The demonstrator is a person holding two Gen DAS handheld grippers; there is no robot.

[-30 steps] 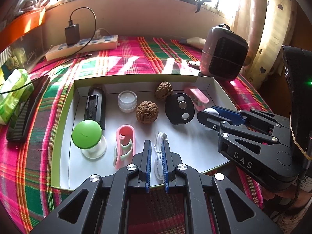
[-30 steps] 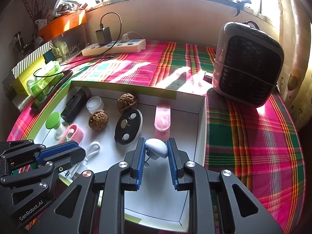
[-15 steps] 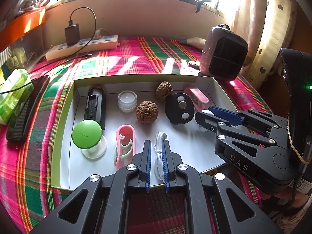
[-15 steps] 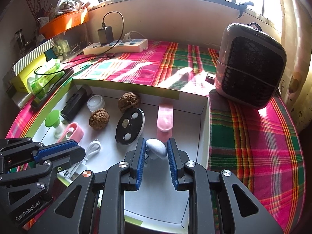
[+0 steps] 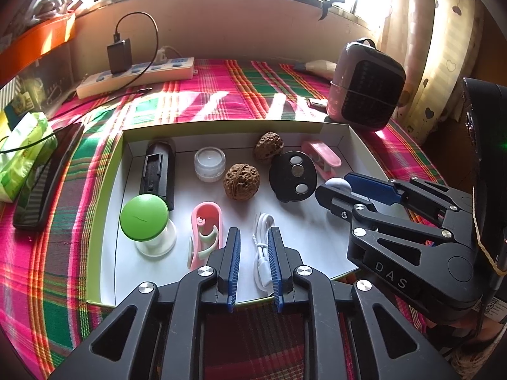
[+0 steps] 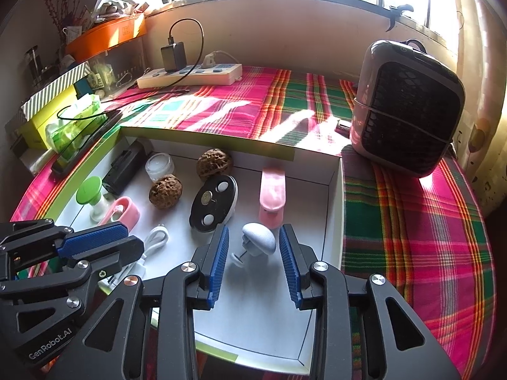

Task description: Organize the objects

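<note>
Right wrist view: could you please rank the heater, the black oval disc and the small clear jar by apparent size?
1. heater
2. black oval disc
3. small clear jar
The jar lies farther back, but the gaps are clear anyway.

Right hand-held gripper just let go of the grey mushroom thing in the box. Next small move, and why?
Probably back the right hand-held gripper straight up and away. Its jaws are open with gaps on both sides of the grey mushroom-shaped piece, which lies tilted on the white box floor, so the placing looks done. Pulling straight back should avoid knocking it or the pink clip just beyond.
</note>
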